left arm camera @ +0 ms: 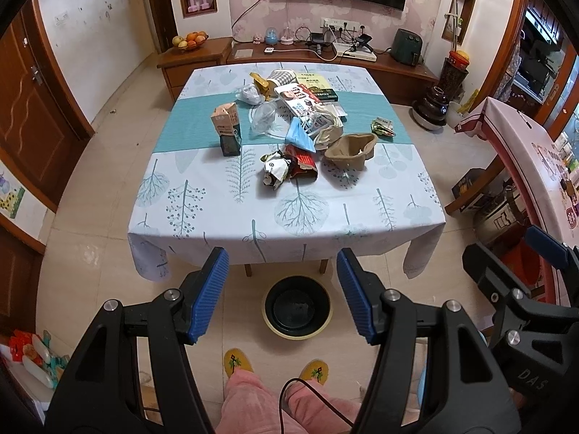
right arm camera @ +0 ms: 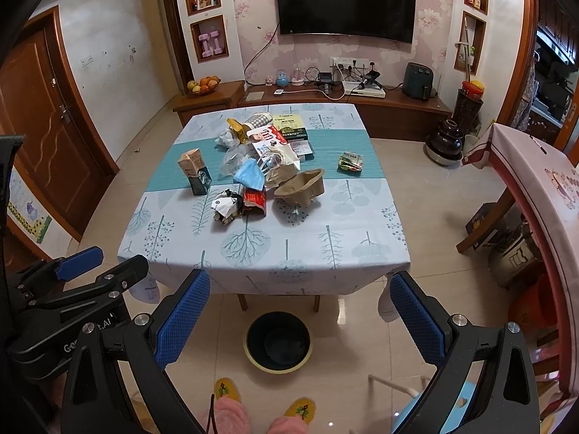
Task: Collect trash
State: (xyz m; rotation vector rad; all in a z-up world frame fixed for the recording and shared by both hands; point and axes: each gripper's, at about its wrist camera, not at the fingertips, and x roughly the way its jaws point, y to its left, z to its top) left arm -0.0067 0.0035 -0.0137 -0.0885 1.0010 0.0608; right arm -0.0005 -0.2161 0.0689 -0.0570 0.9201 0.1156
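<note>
A pile of trash lies mid-table: a crumpled wrapper (left arm camera: 277, 170) (right arm camera: 227, 205), a red packet (left arm camera: 302, 162), a blue face mask (left arm camera: 299, 136) (right arm camera: 249, 175), a brown pulp cup holder (left arm camera: 351, 150) (right arm camera: 299, 187), a carton (left arm camera: 226, 128) (right arm camera: 195, 170) and a clear plastic cup (left arm camera: 263, 115). A black bin with a yellow rim (left arm camera: 296, 307) (right arm camera: 278, 341) stands on the floor in front of the table. My left gripper (left arm camera: 282, 293) is open and empty above the bin. My right gripper (right arm camera: 300, 320) is open and empty, also short of the table.
The table wears a tree-print cloth (left arm camera: 217, 217) (right arm camera: 325, 246) with a teal runner. A small green packet (right arm camera: 350, 162) lies apart at the right. A second covered table (right arm camera: 535, 188) stands at the right. The person's slippered feet (left arm camera: 239, 361) are below.
</note>
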